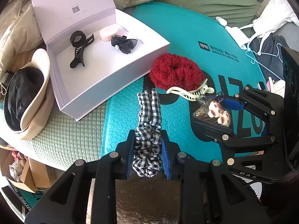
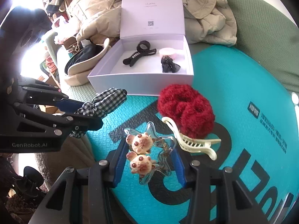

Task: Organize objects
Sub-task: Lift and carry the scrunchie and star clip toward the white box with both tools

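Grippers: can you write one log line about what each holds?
left gripper: shut on checked scrunchie | right gripper: shut on clear animal clip | white box: open

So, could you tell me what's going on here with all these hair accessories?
A person is sorting hair accessories into a white box with a gripper in each hand. The left gripper is shut on a checked scrunchie, and the right gripper holds a clear clip with two bear charms. A black claw clip, a black bow and a pink round case already lie in the box. A red scrunchie and a cream claw clip remain on the teal mat.
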The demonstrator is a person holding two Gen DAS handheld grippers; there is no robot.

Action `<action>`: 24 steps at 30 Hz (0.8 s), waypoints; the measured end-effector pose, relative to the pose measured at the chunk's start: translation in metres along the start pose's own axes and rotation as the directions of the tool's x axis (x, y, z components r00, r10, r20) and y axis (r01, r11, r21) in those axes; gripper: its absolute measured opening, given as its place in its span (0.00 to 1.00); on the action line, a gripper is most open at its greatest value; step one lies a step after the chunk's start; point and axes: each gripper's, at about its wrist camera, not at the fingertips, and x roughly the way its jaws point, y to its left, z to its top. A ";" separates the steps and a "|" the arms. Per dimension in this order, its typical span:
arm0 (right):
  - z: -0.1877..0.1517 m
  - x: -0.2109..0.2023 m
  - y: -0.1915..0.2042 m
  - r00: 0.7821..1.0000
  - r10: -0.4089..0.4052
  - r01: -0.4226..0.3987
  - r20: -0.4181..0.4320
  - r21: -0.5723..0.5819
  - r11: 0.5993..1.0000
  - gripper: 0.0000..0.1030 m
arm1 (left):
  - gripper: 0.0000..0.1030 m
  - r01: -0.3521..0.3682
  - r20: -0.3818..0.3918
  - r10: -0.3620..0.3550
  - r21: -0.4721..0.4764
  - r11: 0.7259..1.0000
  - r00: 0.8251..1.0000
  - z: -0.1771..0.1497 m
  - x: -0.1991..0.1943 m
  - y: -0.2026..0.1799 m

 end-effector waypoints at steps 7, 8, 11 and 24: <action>0.015 -0.009 0.020 1.000 0.000 0.002 0.024 -0.075 0.997 0.45 | 0.23 -0.008 0.028 0.009 -0.029 1.000 1.000 -0.012 -0.023 0.014; 0.018 -0.010 0.024 1.000 0.001 0.001 0.030 -0.087 0.996 0.45 | 0.23 -0.013 0.033 0.014 -0.033 0.999 0.999 -0.013 -0.027 0.016; 0.025 -0.013 0.033 0.999 0.011 -0.006 0.042 -0.113 0.994 0.45 | 0.23 -0.019 0.044 0.021 -0.042 0.999 0.999 -0.018 -0.036 0.024; 0.050 -0.019 0.074 0.993 0.082 -0.062 0.084 -0.223 0.973 0.45 | 0.23 -0.050 0.082 0.062 -0.132 0.990 0.995 -0.040 -0.063 0.059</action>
